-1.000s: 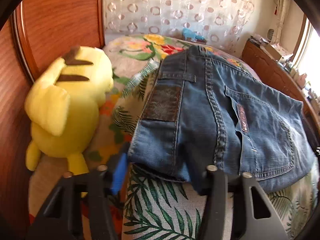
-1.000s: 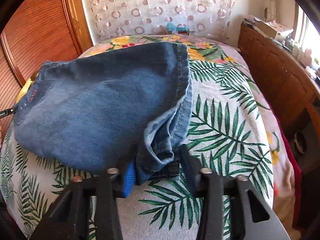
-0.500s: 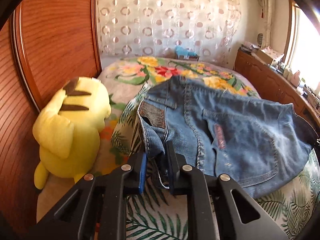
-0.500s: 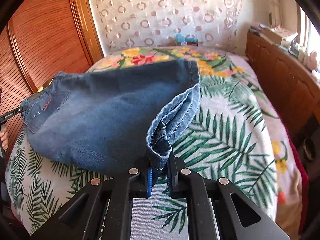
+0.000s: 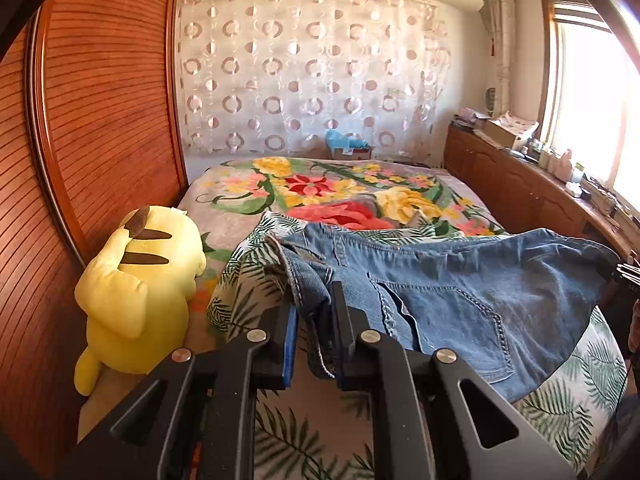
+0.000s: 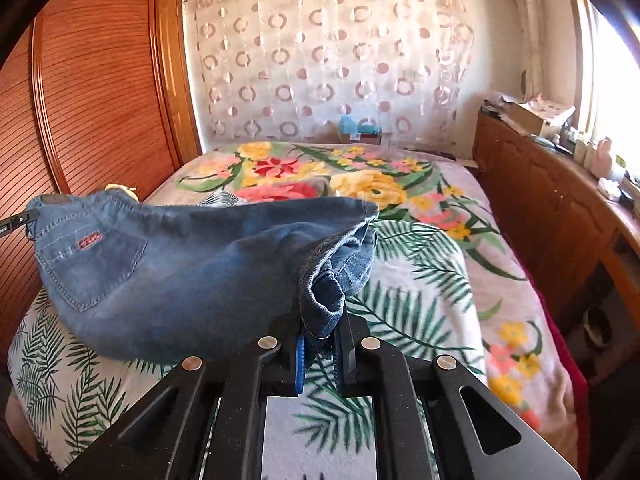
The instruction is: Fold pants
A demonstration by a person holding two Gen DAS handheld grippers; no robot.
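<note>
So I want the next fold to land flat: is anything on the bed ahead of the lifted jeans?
Nothing visible on the floral blanket ahead of the jeans. The yellow plush sits to the left, beside the wardrobe, apart from them. Both claws, left and right, grip denim.

Both my feeds bright, daylight pouring from window (image 5: 592,92) at right; panes blown out to white glare, detail lost there. Strong fisheye bend: wardrobe door (image 5: 100,120) curves hard, black vignette at corners. Jeans (image 6: 180,276) sharp mid-frame, slightly soft at far edge. Soft shadow under denim on bedspread (image 6: 420,304). Gripper bodies near lens dark, little detail.
</note>
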